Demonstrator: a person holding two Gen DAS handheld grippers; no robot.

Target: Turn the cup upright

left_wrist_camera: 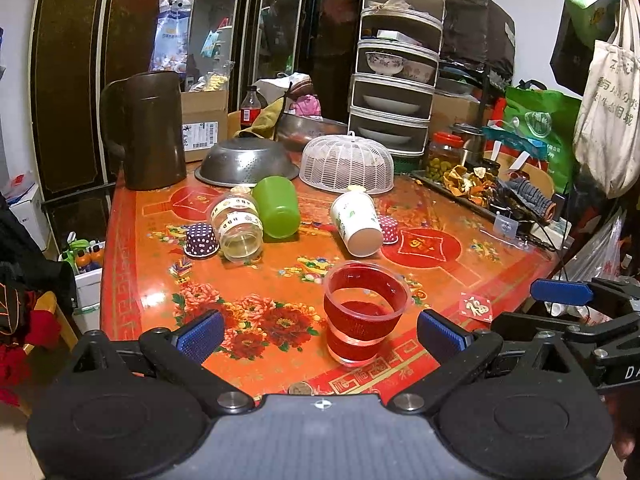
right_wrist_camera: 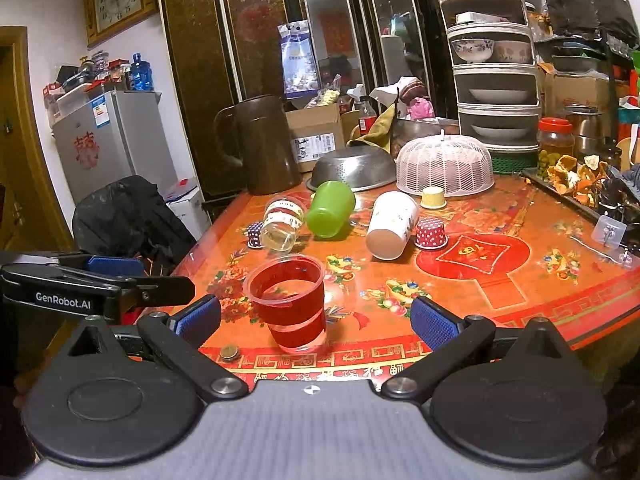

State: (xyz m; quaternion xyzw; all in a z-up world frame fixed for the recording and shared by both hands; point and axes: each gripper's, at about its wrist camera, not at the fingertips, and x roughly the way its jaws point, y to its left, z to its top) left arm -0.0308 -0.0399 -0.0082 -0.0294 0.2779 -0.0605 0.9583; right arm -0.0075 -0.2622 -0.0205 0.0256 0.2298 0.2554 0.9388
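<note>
My left gripper is spread wide and holds nothing; my right gripper is spread just as wide, also free. The clear plastic cup stands upright near the front edge of the red floral table, between both pairs of fingers, touching neither. Behind it lie the white paper cup, green cup and glass jar. Only my right view shows the wall clock and fridge; only my left shows the canvas tote bag.
</note>
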